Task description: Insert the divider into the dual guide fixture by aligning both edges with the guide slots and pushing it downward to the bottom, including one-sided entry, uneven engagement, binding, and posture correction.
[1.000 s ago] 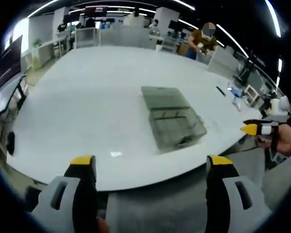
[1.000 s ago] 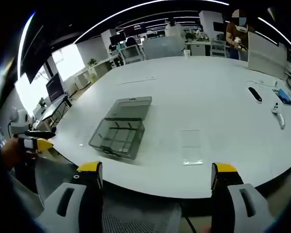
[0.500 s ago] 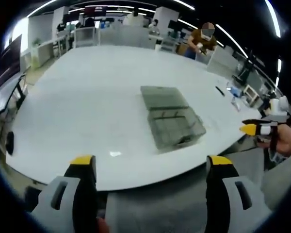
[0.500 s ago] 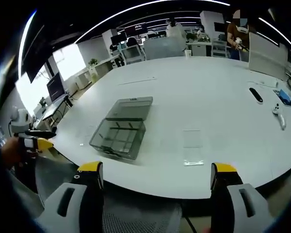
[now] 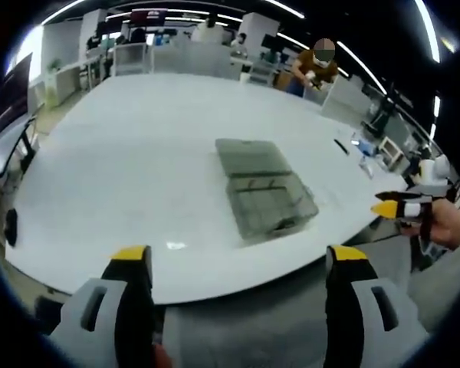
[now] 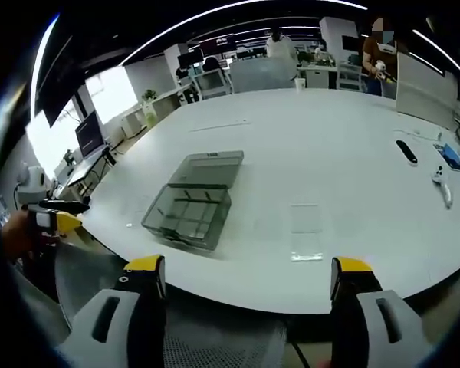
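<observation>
Fixture [image 5: 266, 196] seemingly unmoved, table edge [image 5: 238, 282] near.

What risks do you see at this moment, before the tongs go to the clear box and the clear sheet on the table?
1. The clear sheet lies flat and is hard to see on the white table; open right tongs may slip when lifting it.
2. The clear box looks light and sits near the table edge; a binding divider could drag it off.
3. The left tongs, also open, are off the table; a late reach leaves the box unsteadied.
</observation>
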{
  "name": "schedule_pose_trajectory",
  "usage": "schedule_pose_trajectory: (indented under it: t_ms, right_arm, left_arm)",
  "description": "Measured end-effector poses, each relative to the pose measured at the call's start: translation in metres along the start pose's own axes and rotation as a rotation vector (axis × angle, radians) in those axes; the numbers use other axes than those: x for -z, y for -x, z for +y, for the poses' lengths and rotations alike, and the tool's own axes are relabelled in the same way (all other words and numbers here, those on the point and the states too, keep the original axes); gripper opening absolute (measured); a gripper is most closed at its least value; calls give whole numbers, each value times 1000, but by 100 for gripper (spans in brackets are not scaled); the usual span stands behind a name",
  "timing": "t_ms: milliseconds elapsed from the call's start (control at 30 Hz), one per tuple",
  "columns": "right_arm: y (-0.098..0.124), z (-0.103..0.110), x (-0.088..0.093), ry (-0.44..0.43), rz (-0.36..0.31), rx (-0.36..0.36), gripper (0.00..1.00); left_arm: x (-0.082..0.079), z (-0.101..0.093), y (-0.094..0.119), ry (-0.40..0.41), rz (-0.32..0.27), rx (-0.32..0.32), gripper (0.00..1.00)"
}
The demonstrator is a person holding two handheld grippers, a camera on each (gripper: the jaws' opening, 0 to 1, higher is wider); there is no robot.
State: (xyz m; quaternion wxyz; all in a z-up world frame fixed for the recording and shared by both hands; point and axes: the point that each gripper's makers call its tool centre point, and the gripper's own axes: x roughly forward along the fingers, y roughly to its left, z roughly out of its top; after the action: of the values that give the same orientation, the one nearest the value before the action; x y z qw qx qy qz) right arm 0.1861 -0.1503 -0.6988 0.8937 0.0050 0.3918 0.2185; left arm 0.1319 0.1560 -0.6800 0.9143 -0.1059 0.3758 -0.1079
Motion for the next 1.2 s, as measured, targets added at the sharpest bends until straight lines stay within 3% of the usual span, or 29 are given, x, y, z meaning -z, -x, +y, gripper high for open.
schedule_pose_trajectory:
  t_ms: [833, 1200]
  right_arm:
    - [-3, -1, -4, -22, -5, 18, 80]
    - [-3, 3, -5, -3, 1, 13, 78]
  left_arm:
    - [-9, -19, -1, -68, -2, 137, 90]
    - [-8, -15, 3, -109, -1, 189, 90]
